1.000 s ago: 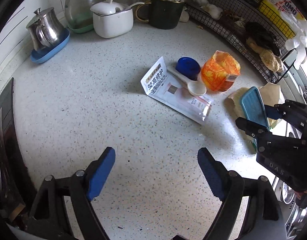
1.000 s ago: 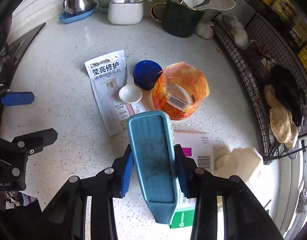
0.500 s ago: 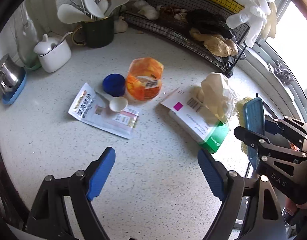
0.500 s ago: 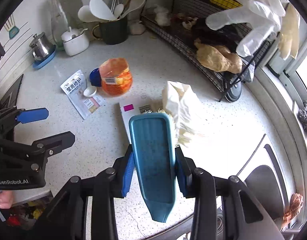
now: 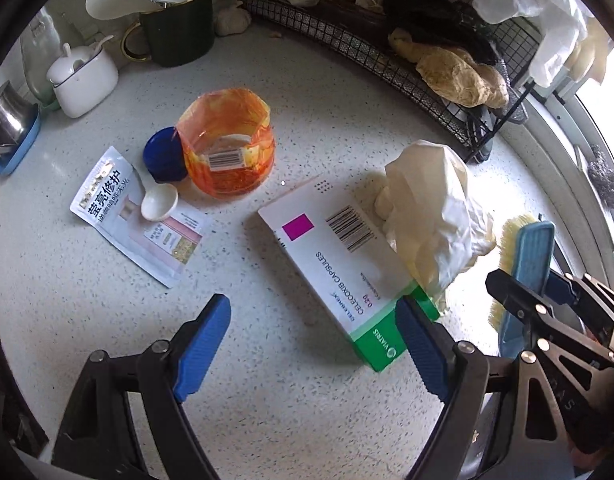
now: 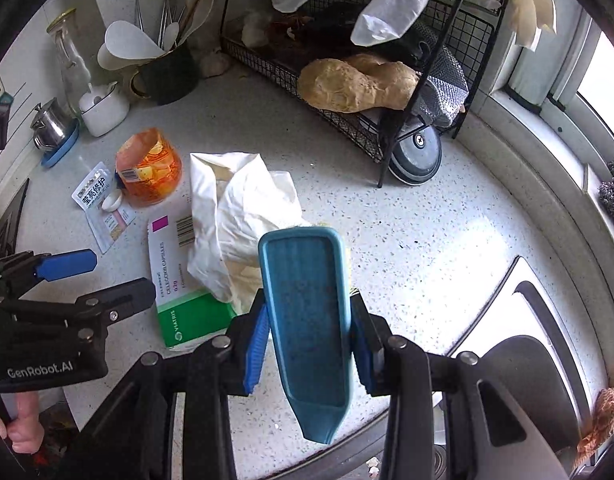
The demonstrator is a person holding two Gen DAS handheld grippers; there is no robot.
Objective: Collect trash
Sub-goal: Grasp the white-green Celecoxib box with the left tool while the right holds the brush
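Trash lies in a loose cluster on the speckled white countertop point(image 5: 327, 100), apparently so the blue-backed scrubbing brush with pale bristles point(image 6: 307, 320), clamped between the blue pads of the right gripper point(image 6: 307, 334), can sweep it together. The left gripper point(image 5: 311, 336) hangs with its jaws wide apart and empty. The white and green capsule carton point(image 5: 339, 264) lies flat just ahead of the left gripper, its green end beside the right-hand finger, with the crumpled cream paper wrapper point(image 5: 431, 216) resting on its far edge, just ahead of the brush.
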